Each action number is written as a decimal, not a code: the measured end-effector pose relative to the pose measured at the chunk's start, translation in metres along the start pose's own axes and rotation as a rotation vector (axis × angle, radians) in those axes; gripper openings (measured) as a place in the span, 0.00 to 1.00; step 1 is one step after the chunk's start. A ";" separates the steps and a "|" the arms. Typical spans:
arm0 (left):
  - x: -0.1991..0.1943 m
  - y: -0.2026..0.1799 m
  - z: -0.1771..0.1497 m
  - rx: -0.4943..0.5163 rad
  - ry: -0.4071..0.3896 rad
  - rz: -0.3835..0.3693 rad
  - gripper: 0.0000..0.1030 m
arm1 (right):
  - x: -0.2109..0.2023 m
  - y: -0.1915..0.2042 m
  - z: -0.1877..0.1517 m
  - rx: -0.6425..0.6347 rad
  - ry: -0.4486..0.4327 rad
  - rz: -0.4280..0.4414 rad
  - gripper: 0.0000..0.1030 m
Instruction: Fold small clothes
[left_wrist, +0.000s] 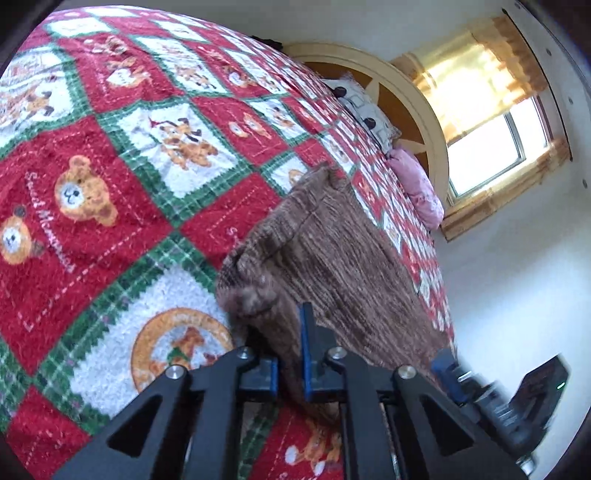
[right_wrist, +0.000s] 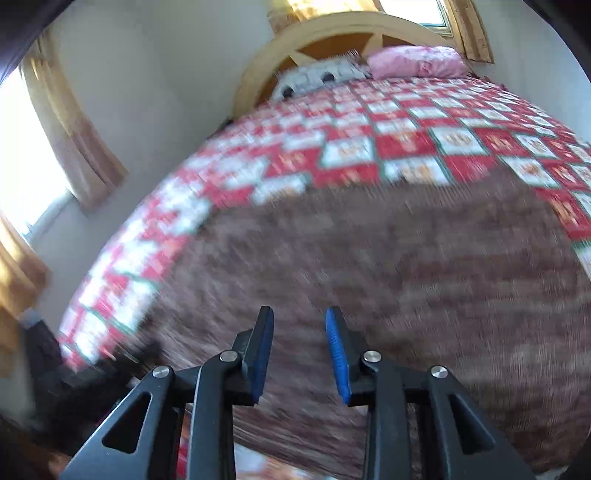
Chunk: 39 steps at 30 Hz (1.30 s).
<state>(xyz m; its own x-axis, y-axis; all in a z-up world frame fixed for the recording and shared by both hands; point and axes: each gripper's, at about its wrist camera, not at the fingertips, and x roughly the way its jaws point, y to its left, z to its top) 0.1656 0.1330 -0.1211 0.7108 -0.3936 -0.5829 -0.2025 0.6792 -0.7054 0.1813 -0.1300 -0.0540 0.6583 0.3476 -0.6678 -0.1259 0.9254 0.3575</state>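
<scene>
While your left gripper (left_wrist: 291, 354) has its fingers clenched on a fold of the brown knit garment (left_wrist: 343, 258), your right gripper (right_wrist: 300, 354) has its fingers released, apart, with nothing pinched between them. The garment lies spread on the bed's red, white and green teddy-bear blanket (left_wrist: 110, 155), near the bed's edge. The right wrist view is motion-blurred; the knit fills its lower half.
</scene>
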 end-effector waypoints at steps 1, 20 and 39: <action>0.000 0.001 0.000 0.001 -0.005 -0.001 0.11 | -0.001 0.006 0.012 -0.001 -0.008 0.026 0.38; -0.010 0.010 -0.005 0.032 -0.124 -0.151 0.07 | 0.211 0.165 0.074 -0.372 0.325 -0.072 0.84; 0.000 -0.033 -0.002 0.231 -0.045 0.026 0.06 | 0.179 0.110 0.091 -0.133 0.302 0.110 0.12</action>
<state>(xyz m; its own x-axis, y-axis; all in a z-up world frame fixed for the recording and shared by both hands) 0.1708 0.1093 -0.0988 0.7377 -0.3495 -0.5776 -0.0656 0.8145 -0.5765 0.3530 0.0205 -0.0751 0.3887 0.4571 -0.8000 -0.2926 0.8846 0.3633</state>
